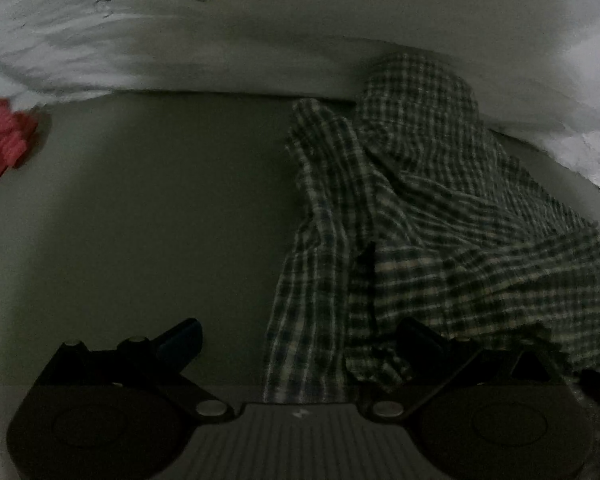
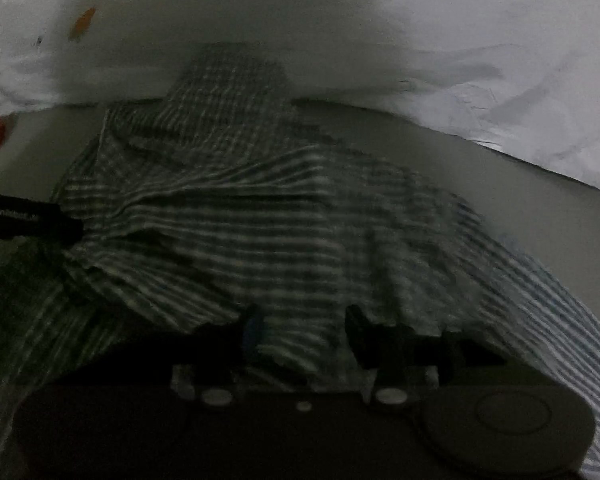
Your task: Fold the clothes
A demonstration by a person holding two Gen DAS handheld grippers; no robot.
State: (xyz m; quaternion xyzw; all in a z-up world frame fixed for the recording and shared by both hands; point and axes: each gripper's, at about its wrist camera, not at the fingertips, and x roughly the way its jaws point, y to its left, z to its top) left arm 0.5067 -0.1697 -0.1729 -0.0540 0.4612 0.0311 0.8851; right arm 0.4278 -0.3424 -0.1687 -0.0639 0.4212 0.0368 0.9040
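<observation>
While the light is dim, these lines hold:
Garment: checked shirt (image 1: 440, 216) lies crumpled on the grey worktop (image 1: 148, 220), its far end against white bedding (image 1: 260, 48).
Left hand-held gripper (image 1: 300, 336): jaws wide apart, shirt cloth lying between them, right finger under a fold; no pinch visible.
Right hand-held gripper (image 2: 300, 328): jaws partly apart over the shirt, pads not pressing it.
Elsewhere: red cloth (image 1: 0, 148) at the left edge; striped fabric (image 2: 560, 320) at the right.

Bare tabletop (image 1: 160, 208) beside checked shirt (image 1: 440, 220)
</observation>
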